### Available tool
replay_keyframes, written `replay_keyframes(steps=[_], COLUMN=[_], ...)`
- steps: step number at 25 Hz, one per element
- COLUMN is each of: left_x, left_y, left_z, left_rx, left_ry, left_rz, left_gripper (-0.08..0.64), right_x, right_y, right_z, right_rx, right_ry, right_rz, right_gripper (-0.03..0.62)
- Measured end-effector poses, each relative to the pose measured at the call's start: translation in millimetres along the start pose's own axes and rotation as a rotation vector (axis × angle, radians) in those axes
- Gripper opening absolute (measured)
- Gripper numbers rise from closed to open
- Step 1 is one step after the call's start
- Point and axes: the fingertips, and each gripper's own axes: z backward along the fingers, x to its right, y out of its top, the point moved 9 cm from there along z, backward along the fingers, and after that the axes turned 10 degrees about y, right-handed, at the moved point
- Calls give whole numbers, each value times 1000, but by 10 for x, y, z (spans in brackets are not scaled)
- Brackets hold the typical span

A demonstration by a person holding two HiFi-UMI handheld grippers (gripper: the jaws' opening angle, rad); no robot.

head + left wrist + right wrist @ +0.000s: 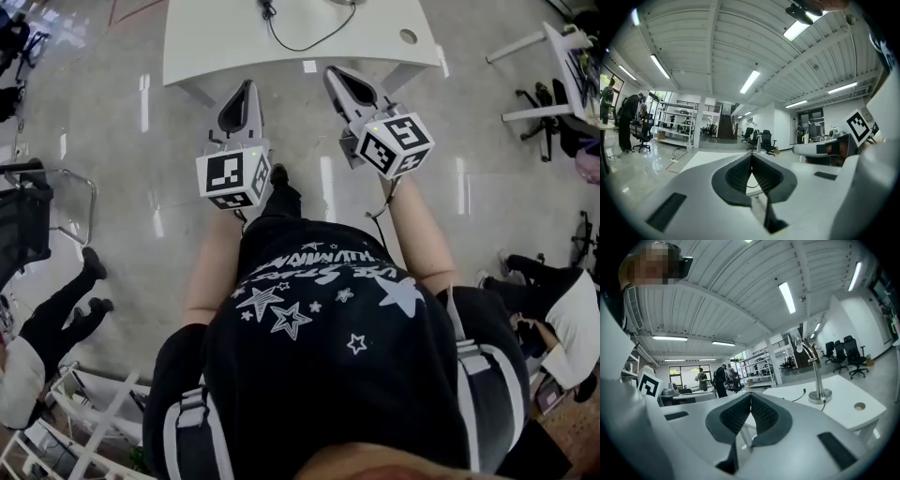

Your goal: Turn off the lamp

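Two grippers are held level in front of us, side by side, and both are closed with nothing inside. The jaws of the left gripper [751, 157] meet at the tips, and so do those of the right gripper [751, 397].

The slim silver metal lamp [816, 376] stands on the far part of the long white table [216, 37], well apart from both grippers. A thin black cable [309, 42] runs from it across the top. In the right gripper view the lamp lies ahead and to the right of the jaw line. In the left gripper view it shows small, almost straight behind the closed tips, so it is farther from that side. We judge that the right gripper is the nearer one.

The long axis of the lamp is upright: the stem rises from a round base [820, 396] and bends over at the top, where the head looks bright. We cannot see any switch or button from here. We think the coming move is a reach forward over the near edge of the table, a little to the right, toward the base or the stem.
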Motion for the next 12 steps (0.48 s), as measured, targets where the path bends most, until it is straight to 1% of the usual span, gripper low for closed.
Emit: replay_keyframes(steps=[4,8,12], left_x=[-336,-527,-690], left_y=[32,50,11], left_z=[-401,-774,-1077], left_rx=[-15,-24,-38], left_ry=[-13,-46,-68], left_rz=[4,5,28], left_gripper=[9,9,9], right_x=[170,358,535], right_y=[73,138,193], right_z=[-463,-759,-1000], right_rx=[-7,-10,-4], right_ry=[-26,-55,-82], right_rz=[-4,-8,-13], right_gripper=[6,6,6])
